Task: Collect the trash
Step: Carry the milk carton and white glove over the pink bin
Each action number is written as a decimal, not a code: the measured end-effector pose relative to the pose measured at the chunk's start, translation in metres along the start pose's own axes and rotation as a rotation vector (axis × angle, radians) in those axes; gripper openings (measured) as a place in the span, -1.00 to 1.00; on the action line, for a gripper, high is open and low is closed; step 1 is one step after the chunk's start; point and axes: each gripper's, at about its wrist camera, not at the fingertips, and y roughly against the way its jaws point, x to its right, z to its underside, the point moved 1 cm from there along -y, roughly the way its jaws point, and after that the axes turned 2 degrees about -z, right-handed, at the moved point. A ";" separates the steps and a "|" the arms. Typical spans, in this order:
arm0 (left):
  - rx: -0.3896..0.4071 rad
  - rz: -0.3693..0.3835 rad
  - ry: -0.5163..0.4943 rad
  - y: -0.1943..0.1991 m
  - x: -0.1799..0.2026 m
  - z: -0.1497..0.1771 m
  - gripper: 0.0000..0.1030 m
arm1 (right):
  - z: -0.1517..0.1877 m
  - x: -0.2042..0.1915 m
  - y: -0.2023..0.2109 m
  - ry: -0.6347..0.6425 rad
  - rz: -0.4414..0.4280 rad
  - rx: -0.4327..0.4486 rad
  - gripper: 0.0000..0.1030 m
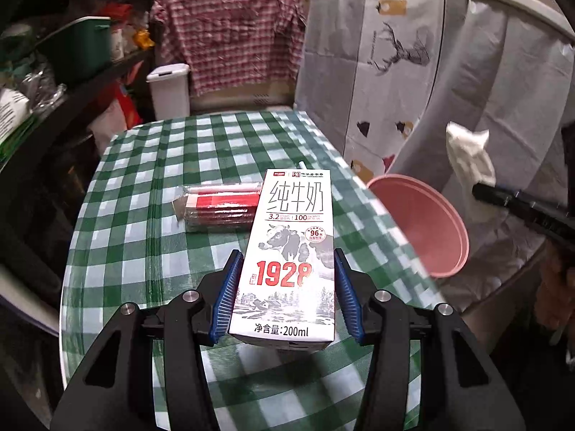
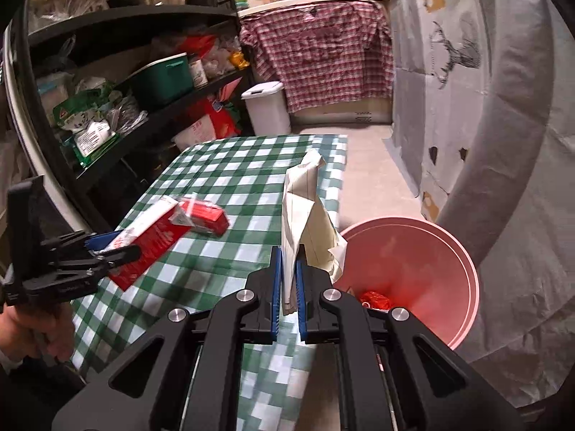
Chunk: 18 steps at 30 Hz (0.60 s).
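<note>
Your left gripper (image 1: pixel 286 294) has its jaws about half spread and clamped on a 200 ml milk carton (image 1: pixel 291 251), the blue pads (image 1: pixel 230 298) pressing both narrow sides; the carton stands up between them, its straw end away from you. Ahead of those jaws and slightly left, a red pack (image 1: pixel 219 210) in clear wrap lies on the green-checked tablecloth (image 1: pixel 143 237). To their right sits the pink bin (image 1: pixel 424 226), beside the table edge.

Your right gripper (image 2: pixel 286 283) is pinched nearly closed on a crumpled sheet of white paper (image 2: pixel 309 212), which sticks up past the fingertips. The pink bin opens just right of these jaws, with red trash (image 2: pixel 375 300) at its bottom.
</note>
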 end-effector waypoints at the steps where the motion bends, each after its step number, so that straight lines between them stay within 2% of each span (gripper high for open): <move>1: 0.007 -0.007 0.006 0.002 0.003 0.000 -0.04 | 0.002 0.003 -0.001 -0.012 -0.002 0.000 -0.84; 5: 0.026 -0.036 0.021 0.006 0.015 0.000 -0.04 | 0.007 0.011 0.000 -0.031 0.015 0.015 -0.84; 18: 0.025 -0.055 0.011 0.006 0.059 -0.005 -0.03 | 0.003 0.033 0.011 -0.052 0.061 0.068 -0.83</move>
